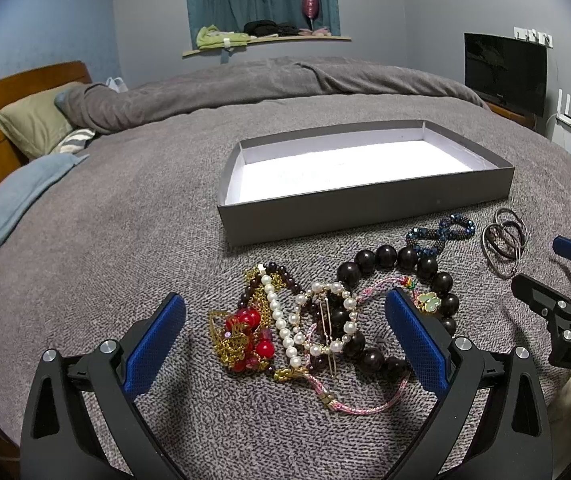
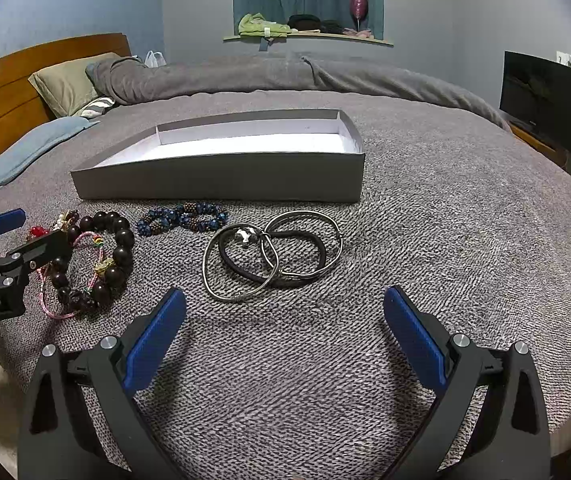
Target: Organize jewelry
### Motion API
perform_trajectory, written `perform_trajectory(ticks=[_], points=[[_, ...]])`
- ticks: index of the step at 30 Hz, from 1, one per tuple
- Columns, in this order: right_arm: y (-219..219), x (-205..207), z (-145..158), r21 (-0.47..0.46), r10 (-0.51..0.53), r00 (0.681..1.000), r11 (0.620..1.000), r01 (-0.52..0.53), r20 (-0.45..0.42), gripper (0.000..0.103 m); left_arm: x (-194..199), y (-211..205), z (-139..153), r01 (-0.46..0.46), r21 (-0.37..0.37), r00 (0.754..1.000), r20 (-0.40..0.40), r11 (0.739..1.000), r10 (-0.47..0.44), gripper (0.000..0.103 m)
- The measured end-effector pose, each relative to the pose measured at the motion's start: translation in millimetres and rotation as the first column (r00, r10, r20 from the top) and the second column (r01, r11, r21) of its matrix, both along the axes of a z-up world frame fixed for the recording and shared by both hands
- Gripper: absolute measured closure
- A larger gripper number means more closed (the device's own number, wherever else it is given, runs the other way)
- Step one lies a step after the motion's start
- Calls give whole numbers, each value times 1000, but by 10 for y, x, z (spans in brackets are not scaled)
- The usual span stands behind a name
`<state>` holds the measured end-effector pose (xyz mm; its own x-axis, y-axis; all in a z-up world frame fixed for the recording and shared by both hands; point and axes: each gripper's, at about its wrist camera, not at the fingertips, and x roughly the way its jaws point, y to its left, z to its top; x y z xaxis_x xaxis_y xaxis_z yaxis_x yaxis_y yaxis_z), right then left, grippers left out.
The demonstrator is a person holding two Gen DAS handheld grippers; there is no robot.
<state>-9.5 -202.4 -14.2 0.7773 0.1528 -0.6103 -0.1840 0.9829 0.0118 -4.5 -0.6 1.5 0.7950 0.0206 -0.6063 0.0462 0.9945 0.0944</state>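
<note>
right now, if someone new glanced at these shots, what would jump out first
The tangled jewelry heap on the grey bedspread stands out first: pearls, red beads, gold chain and big dark beads, framed by the open left claw. Just behind it sits a shallow grey box with a bright white, empty inside. Ahead of the open right claw lie interlinked silver bangles and black hair ties.

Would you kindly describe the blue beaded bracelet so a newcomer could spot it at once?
Start at the grey box on the bed. Just in front of its near wall lies the blue beaded bracelet, between the dark wooden bead bracelet and the metal bangles. It alone has small glittering blue beads, twisted into loops.
</note>
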Motion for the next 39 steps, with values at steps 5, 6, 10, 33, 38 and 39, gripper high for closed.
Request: perform_trajectory(ticks=[5, 6, 10, 33, 38, 39], points=[[-3, 3, 9, 4, -4, 1000, 1000, 4, 1, 5, 0, 11, -4, 4, -11, 1000, -7, 1000, -4, 4], [-6, 10, 12, 8, -4, 1000, 1000, 4, 0, 5, -3, 20, -4, 4, -14, 1000, -8, 1000, -4, 4], [-106, 22, 37, 63, 4, 1000, 998, -3, -7, 5, -35, 85, 25, 3, -33, 1000, 6, 999, -3, 4], [335, 245, 1, -78, 108, 994, 991, -107, 4, 56, -4, 369, 111, -36, -102, 999, 14, 994, 38, 4], [281, 213, 20, -52, 106, 994, 993, -105, 14, 57, 8, 383, 112, -29, -113, 1000, 6, 993, 29, 4], [268, 202, 31, -44, 105, 994, 994, -104, 20, 57, 5, 381, 108, -25, -108, 1000, 3, 994, 25, 4]])
